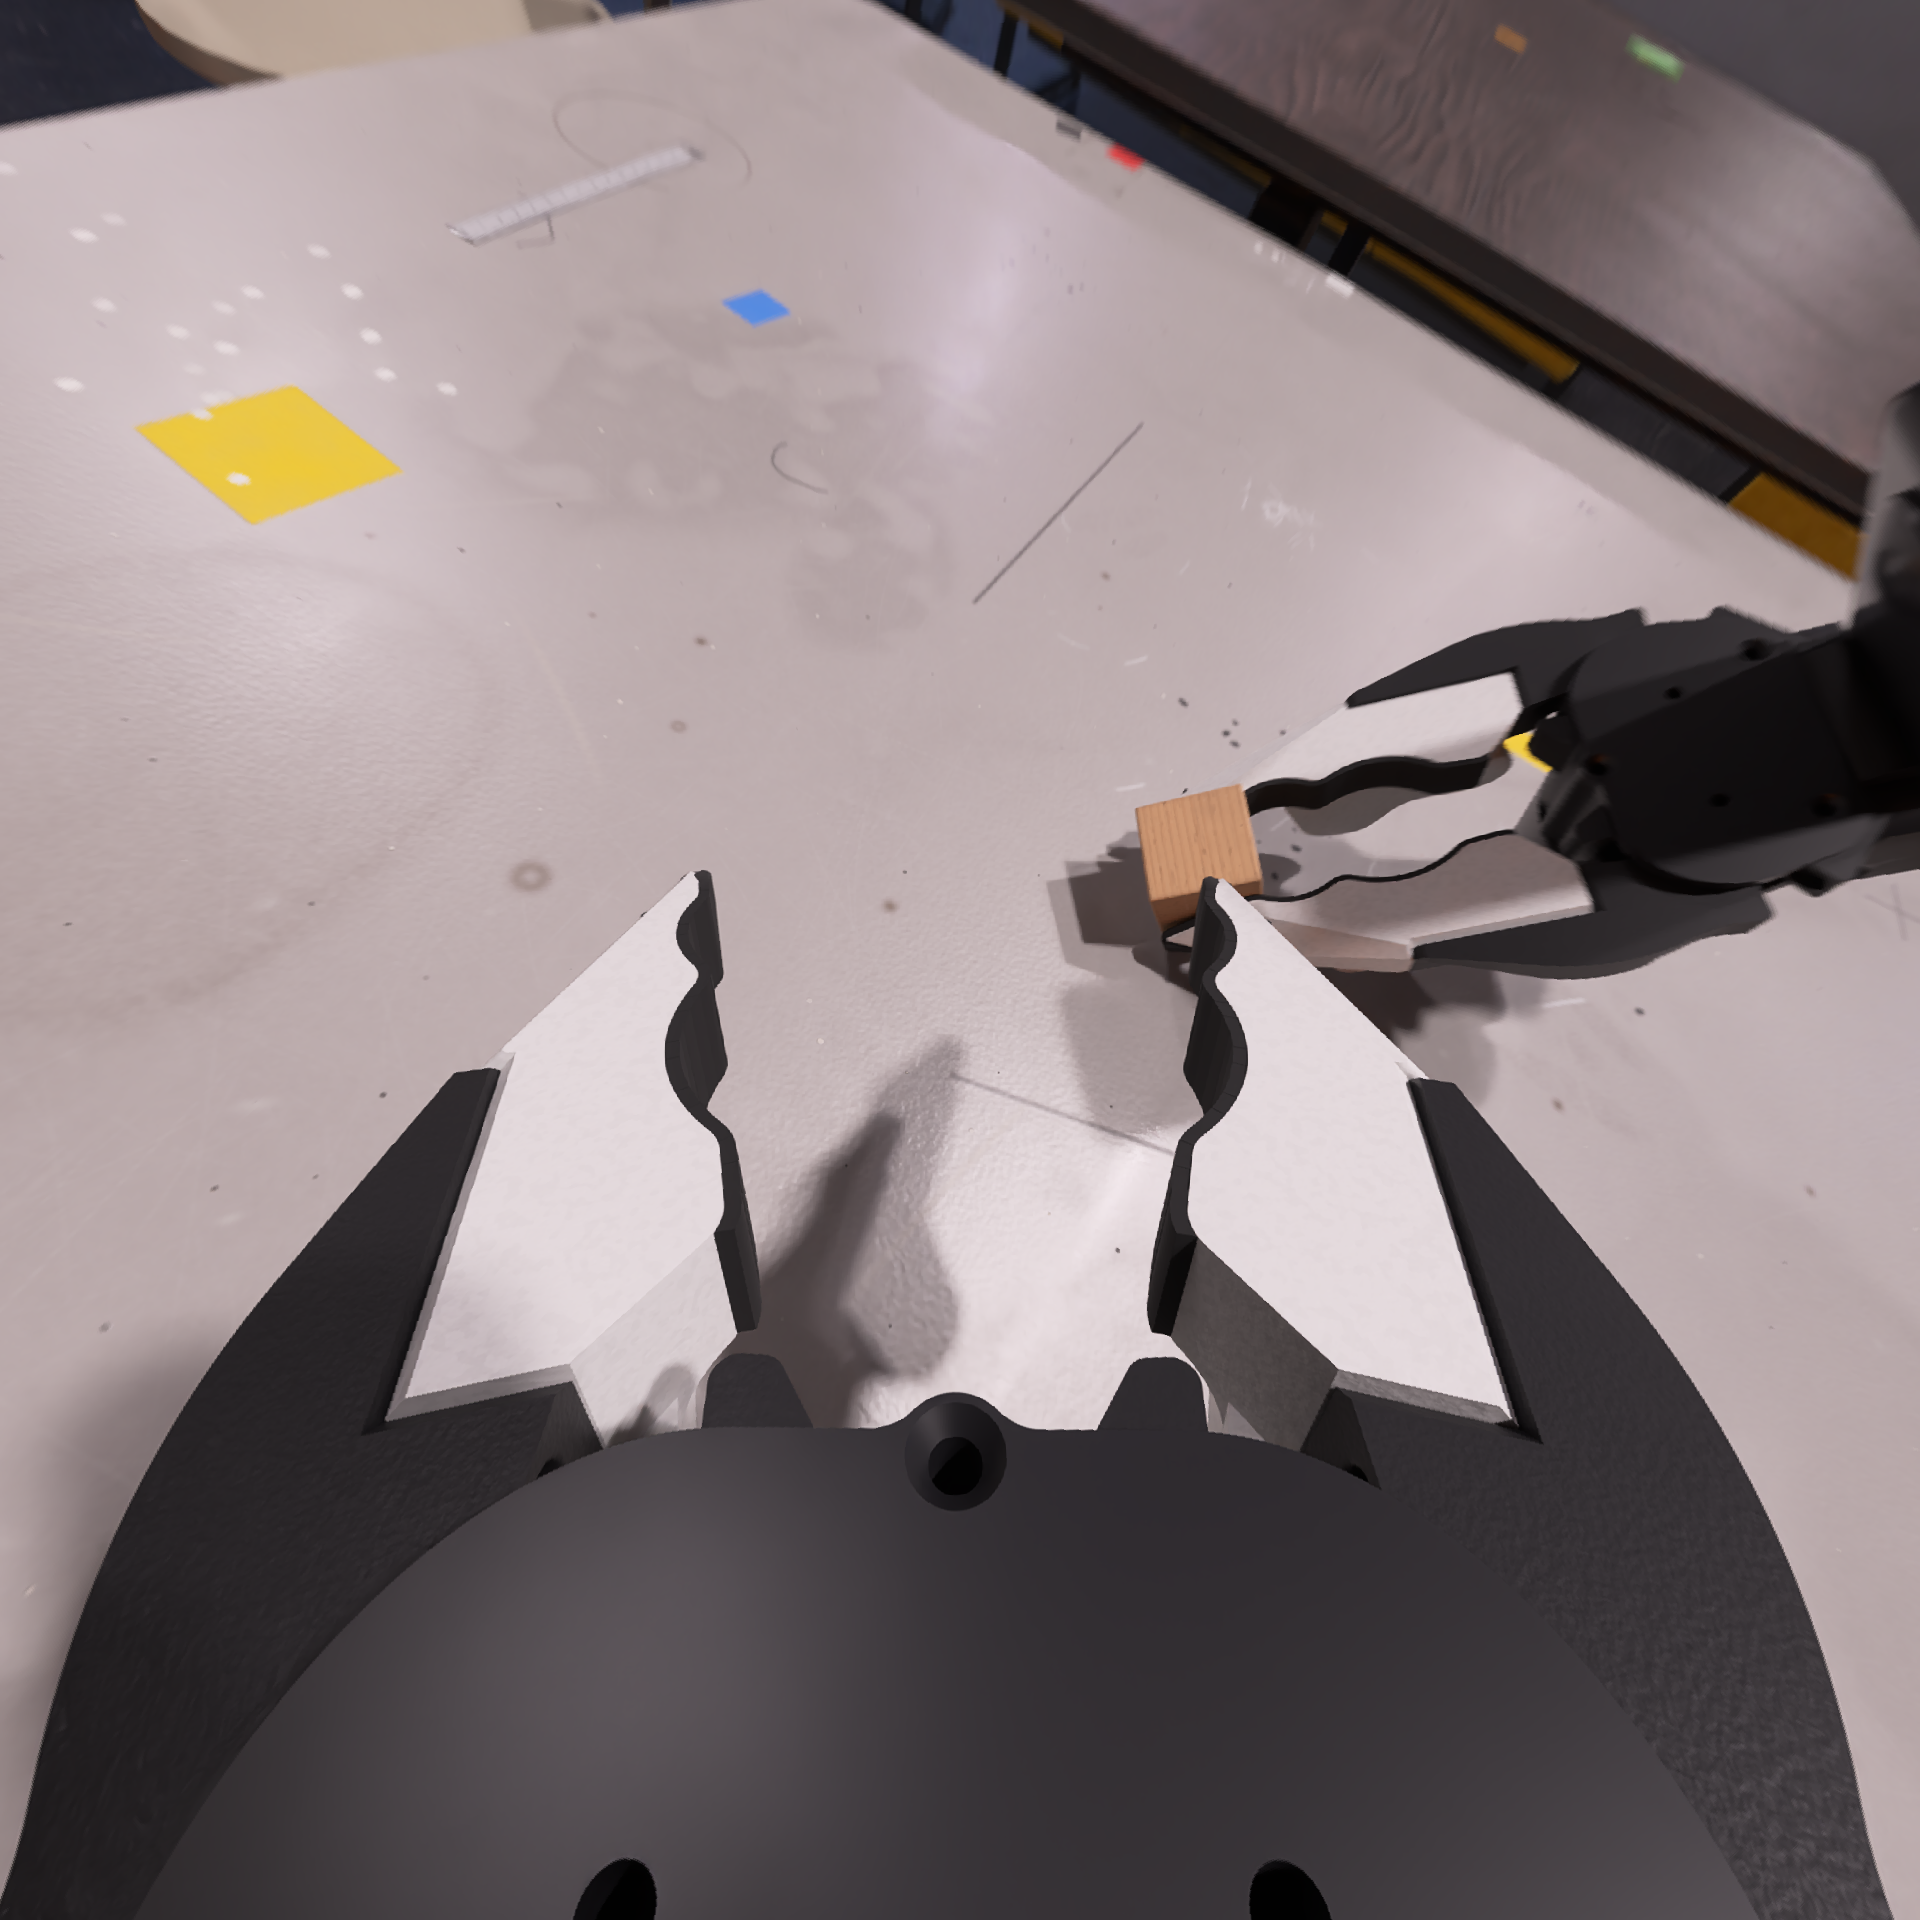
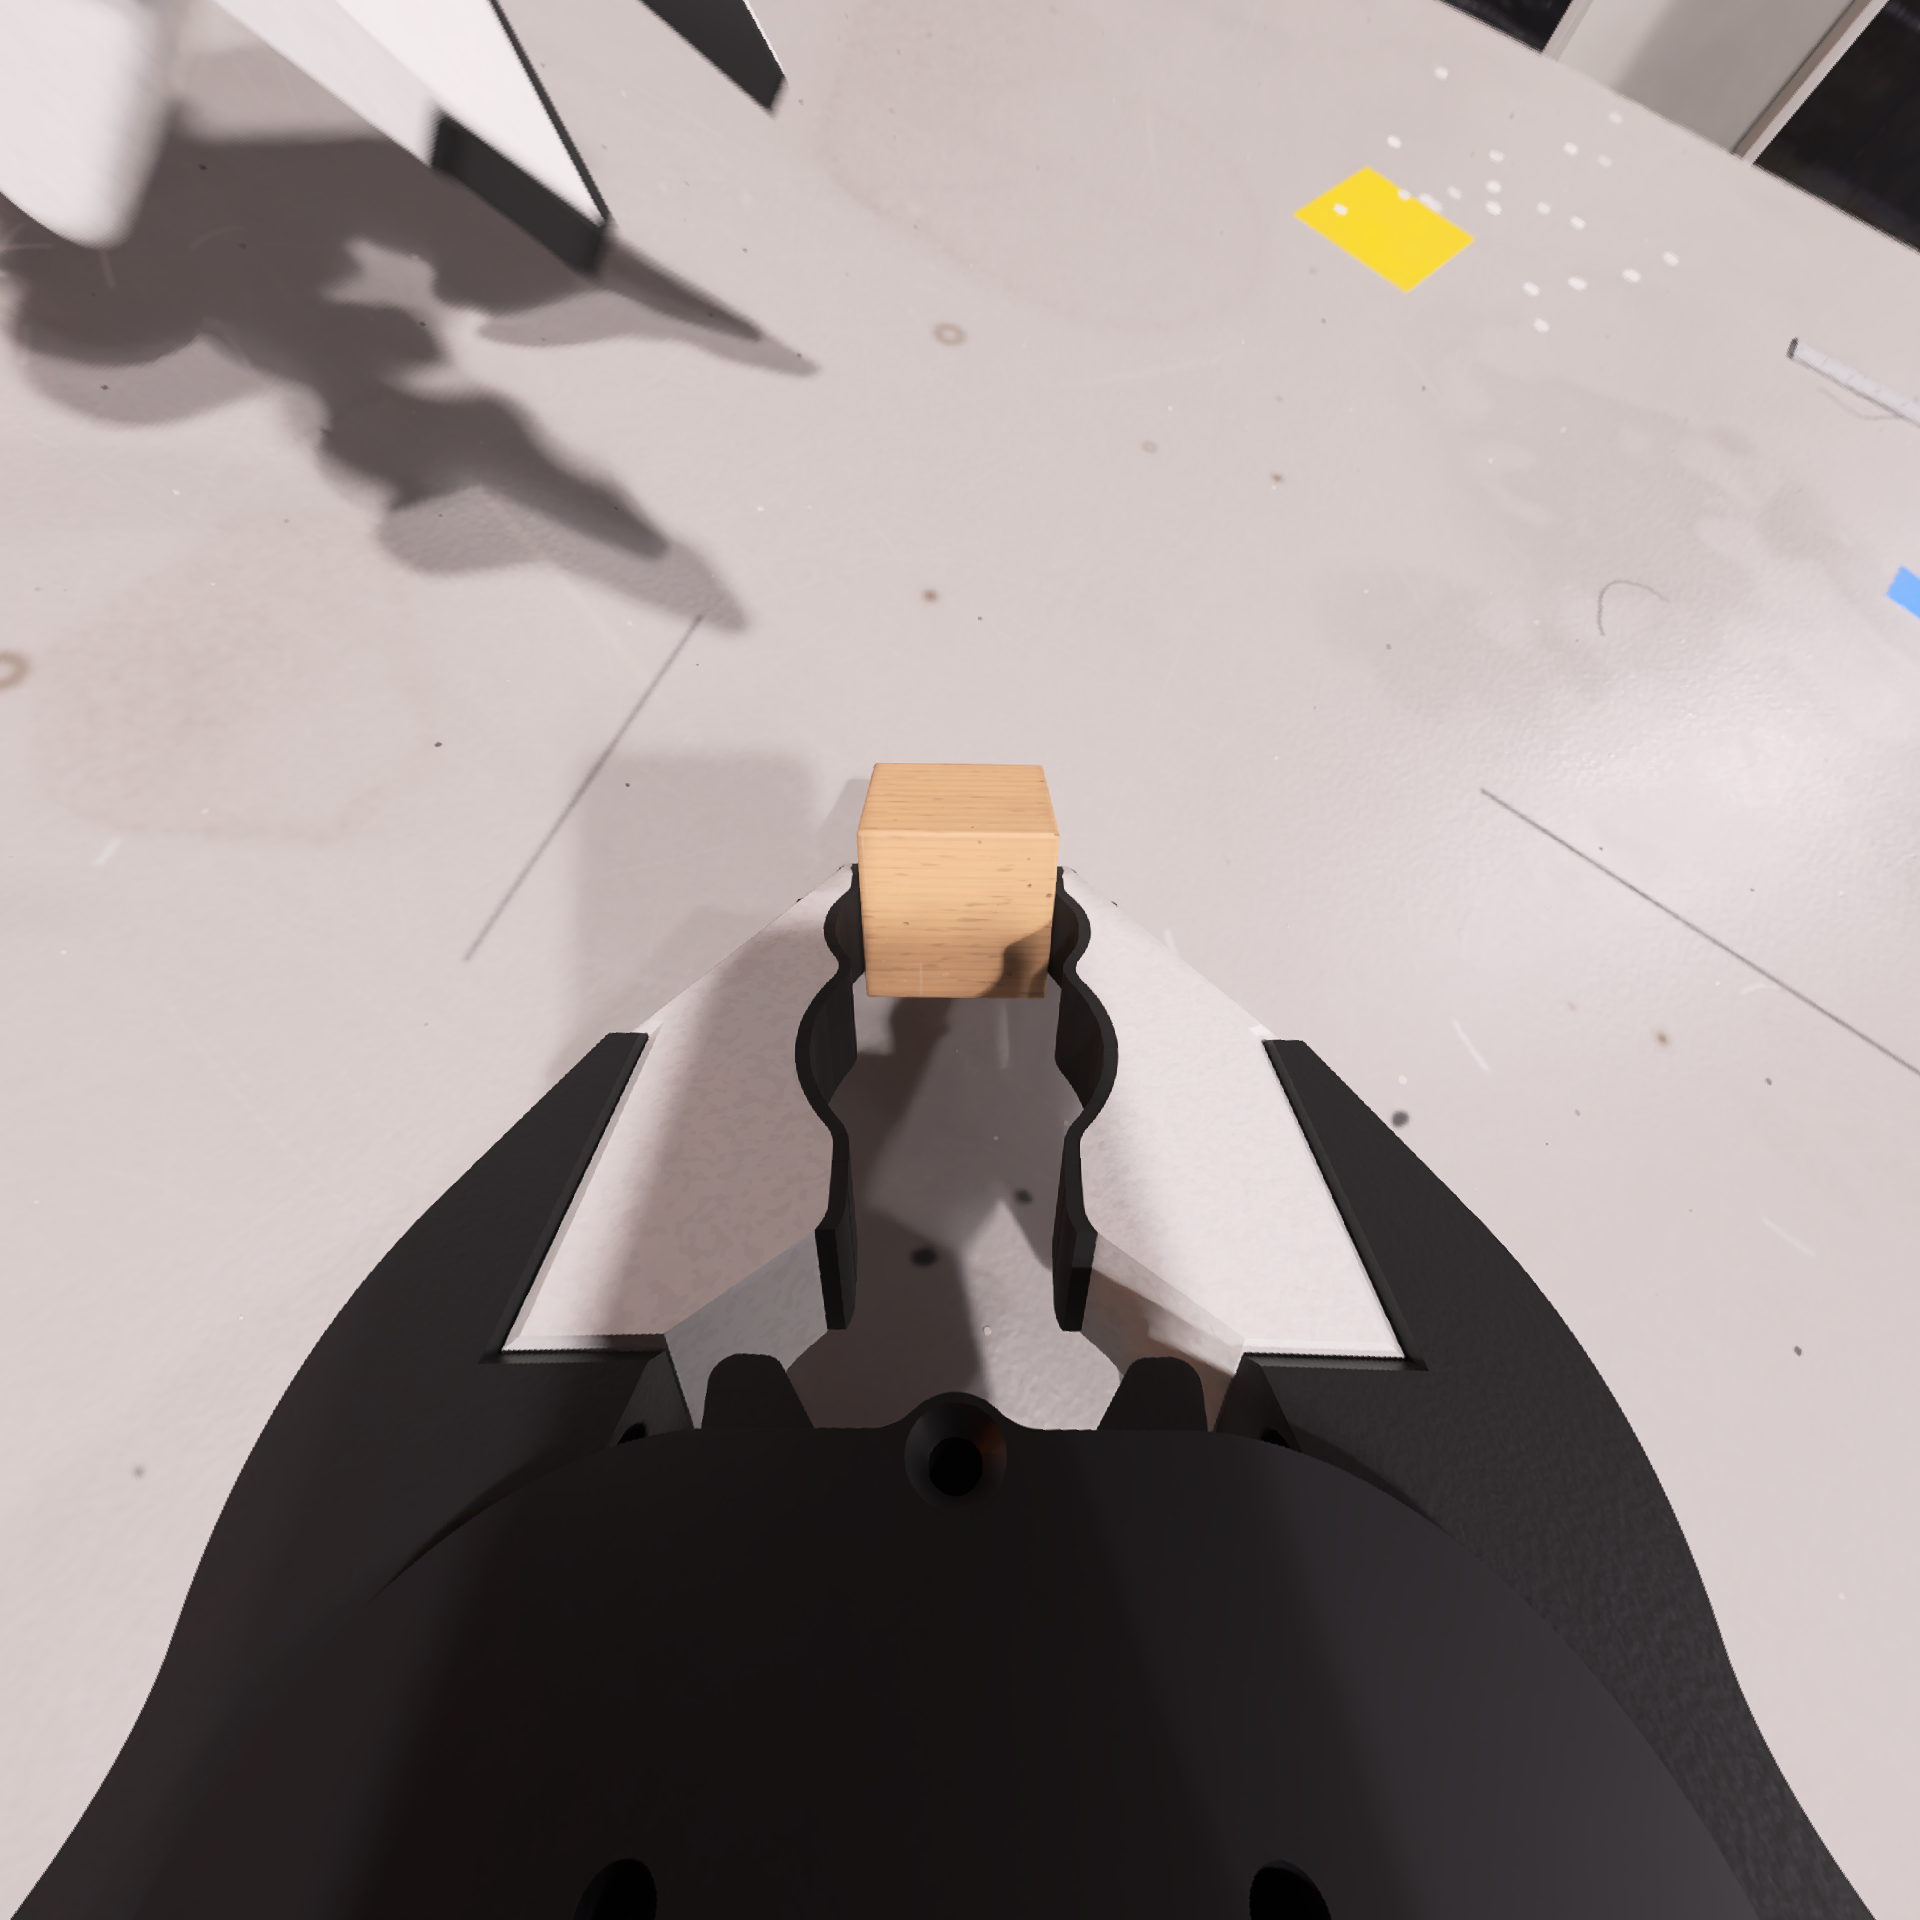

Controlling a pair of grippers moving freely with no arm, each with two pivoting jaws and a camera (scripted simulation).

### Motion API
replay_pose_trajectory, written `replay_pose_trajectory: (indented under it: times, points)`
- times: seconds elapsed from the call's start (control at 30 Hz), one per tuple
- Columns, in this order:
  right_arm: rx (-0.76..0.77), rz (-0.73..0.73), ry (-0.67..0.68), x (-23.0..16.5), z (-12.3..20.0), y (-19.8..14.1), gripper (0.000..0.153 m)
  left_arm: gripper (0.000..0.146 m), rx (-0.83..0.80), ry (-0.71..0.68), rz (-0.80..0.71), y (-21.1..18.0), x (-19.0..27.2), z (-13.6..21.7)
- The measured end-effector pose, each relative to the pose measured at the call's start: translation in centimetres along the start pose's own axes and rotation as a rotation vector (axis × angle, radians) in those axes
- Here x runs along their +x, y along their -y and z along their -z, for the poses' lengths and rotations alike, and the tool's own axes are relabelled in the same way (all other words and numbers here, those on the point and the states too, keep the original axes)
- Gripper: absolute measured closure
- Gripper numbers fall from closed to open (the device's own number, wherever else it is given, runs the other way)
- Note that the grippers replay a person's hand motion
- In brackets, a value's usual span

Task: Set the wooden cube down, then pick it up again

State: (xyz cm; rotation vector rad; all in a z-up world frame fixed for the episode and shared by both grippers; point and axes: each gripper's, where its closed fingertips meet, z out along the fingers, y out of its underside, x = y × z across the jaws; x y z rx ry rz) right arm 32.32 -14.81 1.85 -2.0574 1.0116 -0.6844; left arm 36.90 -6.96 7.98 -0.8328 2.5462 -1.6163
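Note:
The wooden cube (image 2: 954,821) is a small light-brown block held between the fingertips of my right gripper (image 2: 956,894), which is shut on its two sides. In the left wrist view the cube (image 1: 1195,847) sits at the tips of the right gripper (image 1: 1242,862), low over the grey table (image 1: 520,727); I cannot tell whether it touches the surface. My left gripper (image 1: 956,883) is open and empty, with its right fingertip just in front of the cube. Its fingers (image 2: 416,94) show at the top left of the right wrist view.
Flat on the table lie a yellow square (image 1: 268,452), a small blue square (image 1: 756,308) and a pale ruler (image 1: 571,194) farther back. The table's right edge runs diagonally, with a dark bench (image 1: 1507,208) beyond it.

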Motion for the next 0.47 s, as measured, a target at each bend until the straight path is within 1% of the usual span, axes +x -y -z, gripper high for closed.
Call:
replay_pose_trajectory:
  times: [0.17,0.33,0.47]
  points:
    - [0.071,0.028,-0.008,0.1,0.7,0.6,0.118,0.052,-0.083,-0.004,0.001,-1.2,-0.2,-2.2]
    - [0.167,0.053,0.027,-0.2,1.8,1.4,0.118,0.051,-0.141,-0.018,0.025,-2.6,-0.4,-3.5]
    - [0.163,0.031,0.052,-0.3,1.8,1.3,0.118,0.052,-0.192,-0.026,0.044,-3.7,-0.6,-4.1]
